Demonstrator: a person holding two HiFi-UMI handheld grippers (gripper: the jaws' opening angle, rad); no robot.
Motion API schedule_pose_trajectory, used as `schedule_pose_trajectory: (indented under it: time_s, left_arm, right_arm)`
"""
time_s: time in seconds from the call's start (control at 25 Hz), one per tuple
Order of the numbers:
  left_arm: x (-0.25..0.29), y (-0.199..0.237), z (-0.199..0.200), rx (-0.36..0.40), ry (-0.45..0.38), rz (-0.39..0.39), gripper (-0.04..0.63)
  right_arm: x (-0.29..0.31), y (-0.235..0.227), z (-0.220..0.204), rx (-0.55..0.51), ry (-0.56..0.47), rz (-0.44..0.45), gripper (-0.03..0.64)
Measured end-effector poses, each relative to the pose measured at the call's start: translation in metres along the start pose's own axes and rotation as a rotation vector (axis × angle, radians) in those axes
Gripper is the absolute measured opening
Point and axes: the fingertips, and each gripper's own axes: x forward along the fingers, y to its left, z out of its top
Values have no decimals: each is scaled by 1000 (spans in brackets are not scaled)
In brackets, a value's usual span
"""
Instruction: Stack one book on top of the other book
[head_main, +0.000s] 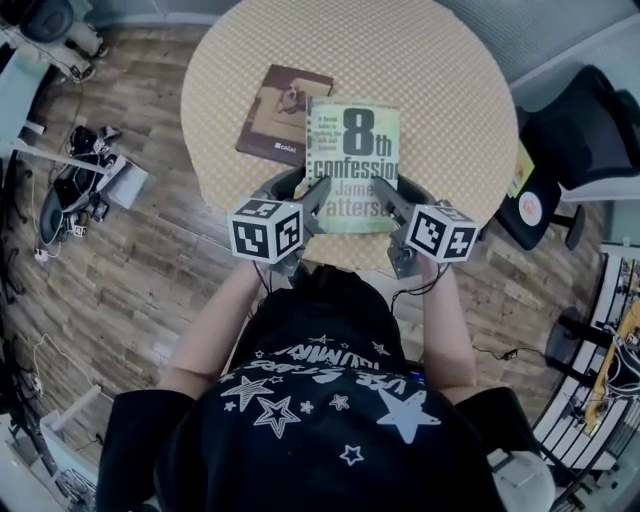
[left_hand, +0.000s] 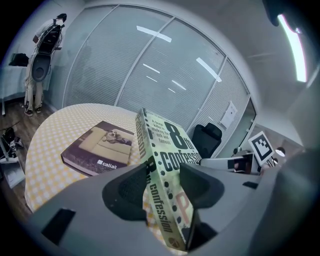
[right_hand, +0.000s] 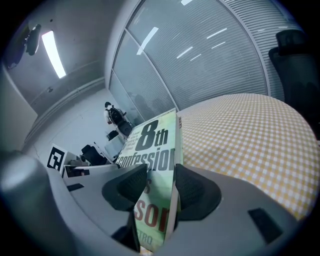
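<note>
The left gripper (left_hand: 162, 187) is clamped on the spine edge of the green "8th confession" paperback (left_hand: 159, 145), its dark pads pressing the front and back covers near the book's lower end. The right gripper (right_hand: 161, 189) grips the opposite, page-side edge of the same book in the same way. Held between the two, the paperback reaches forward from the jaws over the round table with the yellow checked cloth (head_main: 450, 90). The brown "callait" book (left_hand: 97, 147) lies flat on the cloth ahead and to the left of the left gripper. In the head view the paperback's far left corner overlaps it, though contact cannot be told.
</note>
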Motion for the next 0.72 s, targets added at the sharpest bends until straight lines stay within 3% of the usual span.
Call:
schedule_pose_trajectory:
  time_s: [0.72]
  left_arm:
    - [36,-13,31,9,-9,57,206]
  right_arm:
    - [7,-36,39,3,0,70,181]
